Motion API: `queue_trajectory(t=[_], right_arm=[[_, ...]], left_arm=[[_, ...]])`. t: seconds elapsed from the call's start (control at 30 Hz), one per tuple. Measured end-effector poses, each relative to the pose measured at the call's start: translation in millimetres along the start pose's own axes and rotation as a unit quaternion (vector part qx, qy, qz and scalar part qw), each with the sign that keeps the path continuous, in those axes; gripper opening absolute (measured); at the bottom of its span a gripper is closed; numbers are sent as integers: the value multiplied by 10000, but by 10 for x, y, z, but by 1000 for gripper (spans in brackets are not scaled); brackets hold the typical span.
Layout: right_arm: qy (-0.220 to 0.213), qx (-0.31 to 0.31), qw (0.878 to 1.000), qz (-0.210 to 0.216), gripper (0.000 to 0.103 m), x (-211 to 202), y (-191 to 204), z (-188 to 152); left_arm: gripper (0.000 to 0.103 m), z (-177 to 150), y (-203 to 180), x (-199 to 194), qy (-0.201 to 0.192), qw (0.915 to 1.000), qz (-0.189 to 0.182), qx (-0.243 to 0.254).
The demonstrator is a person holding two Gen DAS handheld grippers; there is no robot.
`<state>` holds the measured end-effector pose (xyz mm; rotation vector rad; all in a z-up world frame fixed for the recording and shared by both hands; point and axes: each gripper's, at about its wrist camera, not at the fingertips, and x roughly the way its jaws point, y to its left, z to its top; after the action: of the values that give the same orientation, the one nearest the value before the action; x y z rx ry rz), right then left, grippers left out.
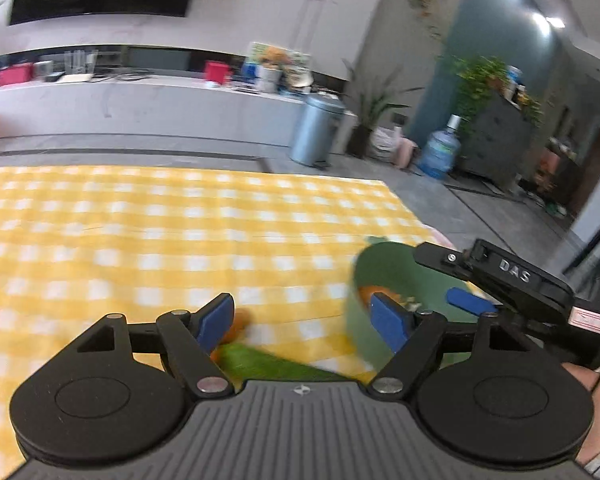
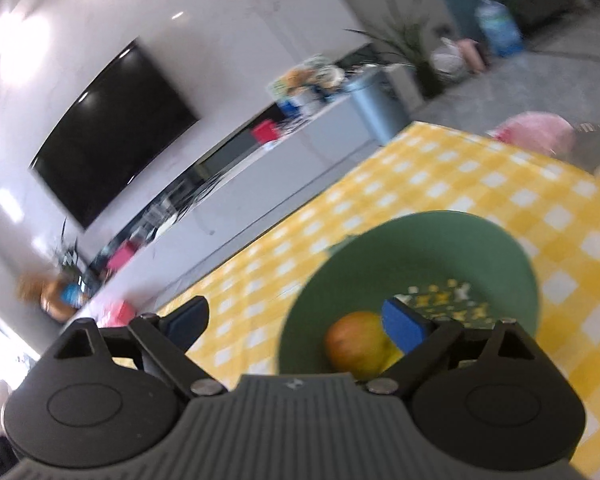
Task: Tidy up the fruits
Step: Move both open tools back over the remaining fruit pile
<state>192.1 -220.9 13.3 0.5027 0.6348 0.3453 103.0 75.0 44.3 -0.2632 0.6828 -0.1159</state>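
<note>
- The left gripper (image 1: 302, 318) has its blue fingers wide apart, holding nothing.
- The right gripper (image 2: 296, 322) is spread wide too, over the green bowl (image 2: 420, 240).
- A red-yellow fruit (image 2: 356, 344) sits in the bowl (a bit blurry).
- An orange fruit (image 1: 240, 322) lies on the yellow checked cloth (image 1: 140, 232).

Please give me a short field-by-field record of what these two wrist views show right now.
surface: yellow checked cloth
container: green bowl
in bowl: red-yellow fruit
on cloth, outside bowl: orange fruit beside a blurred green item
left gripper: open, nothing between the fingers
right gripper: open over the bowl, holding nothing
background: dark wall screen, metal bin
</note>
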Motion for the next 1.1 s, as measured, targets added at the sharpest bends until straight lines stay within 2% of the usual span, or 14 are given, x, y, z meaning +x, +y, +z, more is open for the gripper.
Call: queue_trajectory(t=[0.3,0.5,0.63,0.83,0.9,1.0,1.1], right_arm=[[617,-1116,9916,237,94,17,683,-452],[928,-1299,9859,508,92,-33,811,-711],[1257,-1468,9807,298,86,-8,853,-832],[1935,-1417,9708,-7,64,77,862,-958],[2206,-1406,9647,-287,58,154,873,-1028],[2276,-1385,9622,-558,52,230,871,-1120],[2141,-1173,9663,-813,50,294,865,-1138]], left_arm=[[90,-237,513,-323,106,9960,692,-557],[90,-396,843,-400,235,9907,1055,-829],[90,-465,1024,-392,302,9887,1116,-953],[90,-489,1203,-369,469,9859,1000,-1256],[90,-506,1215,-362,506,9860,958,-1271],[90,-529,1219,-343,561,9861,875,-1295],[90,-547,1203,-315,636,9863,827,-1278]])
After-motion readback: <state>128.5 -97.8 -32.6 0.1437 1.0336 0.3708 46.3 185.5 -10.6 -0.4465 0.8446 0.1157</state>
